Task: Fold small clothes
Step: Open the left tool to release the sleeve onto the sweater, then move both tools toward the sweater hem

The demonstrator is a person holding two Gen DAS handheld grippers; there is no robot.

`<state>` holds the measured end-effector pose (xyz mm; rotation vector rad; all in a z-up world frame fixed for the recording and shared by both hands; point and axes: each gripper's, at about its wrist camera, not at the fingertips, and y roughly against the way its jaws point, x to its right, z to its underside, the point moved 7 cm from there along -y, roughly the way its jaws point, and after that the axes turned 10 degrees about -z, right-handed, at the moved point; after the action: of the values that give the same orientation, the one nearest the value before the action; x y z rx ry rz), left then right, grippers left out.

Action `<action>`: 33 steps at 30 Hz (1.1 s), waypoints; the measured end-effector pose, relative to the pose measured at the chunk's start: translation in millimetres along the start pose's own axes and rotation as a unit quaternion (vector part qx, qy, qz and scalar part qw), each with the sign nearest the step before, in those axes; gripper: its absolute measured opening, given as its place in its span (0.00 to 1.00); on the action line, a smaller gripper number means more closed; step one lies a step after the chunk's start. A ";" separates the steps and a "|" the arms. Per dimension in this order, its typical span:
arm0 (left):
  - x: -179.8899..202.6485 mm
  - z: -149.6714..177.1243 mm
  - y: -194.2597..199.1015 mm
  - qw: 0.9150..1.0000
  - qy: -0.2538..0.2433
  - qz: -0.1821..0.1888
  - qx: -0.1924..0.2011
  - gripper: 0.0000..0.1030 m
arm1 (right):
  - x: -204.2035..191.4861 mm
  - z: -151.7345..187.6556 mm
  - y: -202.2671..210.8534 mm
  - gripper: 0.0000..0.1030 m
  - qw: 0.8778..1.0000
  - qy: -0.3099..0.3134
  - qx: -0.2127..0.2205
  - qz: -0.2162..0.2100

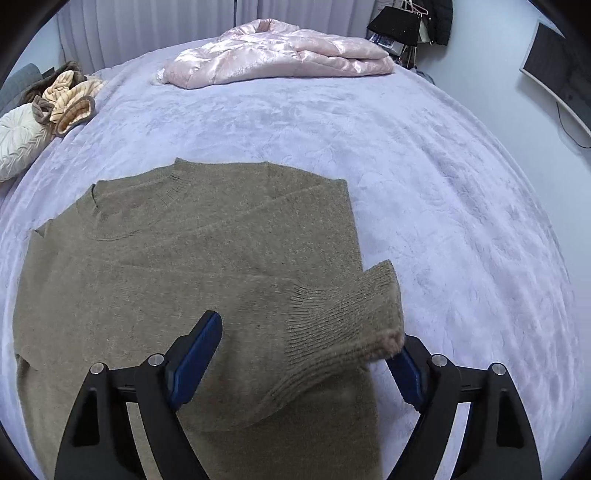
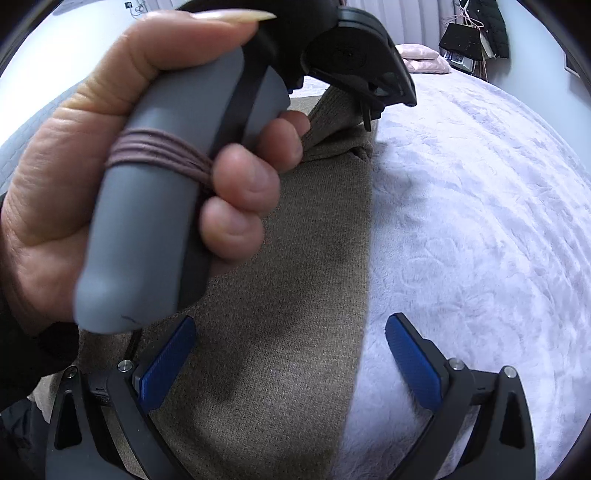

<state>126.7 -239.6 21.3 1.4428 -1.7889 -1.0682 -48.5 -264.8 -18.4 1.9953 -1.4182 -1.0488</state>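
Note:
An olive-brown knit sweater [image 1: 192,258] lies flat on the lavender bed blanket [image 1: 443,192], one sleeve folded across its body. The ribbed cuff [image 1: 354,310] of that sleeve rests between the wide-apart blue pads of my left gripper [image 1: 308,332], which is open; the cuff's end covers the right pad's tip. In the right wrist view my right gripper [image 2: 291,321] is open over the sweater's [image 2: 288,280] right edge, with nothing between its pads. A hand [image 2: 74,155] holding the left gripper's grey handle [image 2: 147,192] fills the upper left of that view.
A pink quilted duvet [image 1: 280,51] lies at the bed's far side. Striped beige plush garments [image 1: 70,99] and a white cushion [image 1: 18,140] sit at the far left. Dark bags hang by the wall [image 1: 399,22], and a screen [image 1: 561,74] is mounted at right.

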 end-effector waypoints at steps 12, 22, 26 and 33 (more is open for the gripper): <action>-155.9 15.0 8.9 0.995 0.090 -0.027 0.013 0.83 | -10.5 -57.0 45.1 0.99 0.997 0.022 0.080 -0.009; -252.6 53.2 -50.4 0.985 0.140 -0.086 -0.056 0.83 | -59.6 -132.5 -30.9 0.99 0.993 0.111 0.024 -0.040; -266.4 65.0 -31.3 0.986 0.149 -0.065 -0.036 0.83 | -5.6 -128.1 -60.5 0.99 0.998 0.026 -0.035 0.036; -221.1 78.0 -13.7 0.995 0.078 -0.049 -0.023 0.83 | 0.2 -119.6 -9.8 0.99 0.997 -0.039 0.027 0.060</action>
<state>119.0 -8.8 -21.8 1.5561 -1.5882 -1.0083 53.1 -267.6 45.5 1.8983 -1.6019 -1.0553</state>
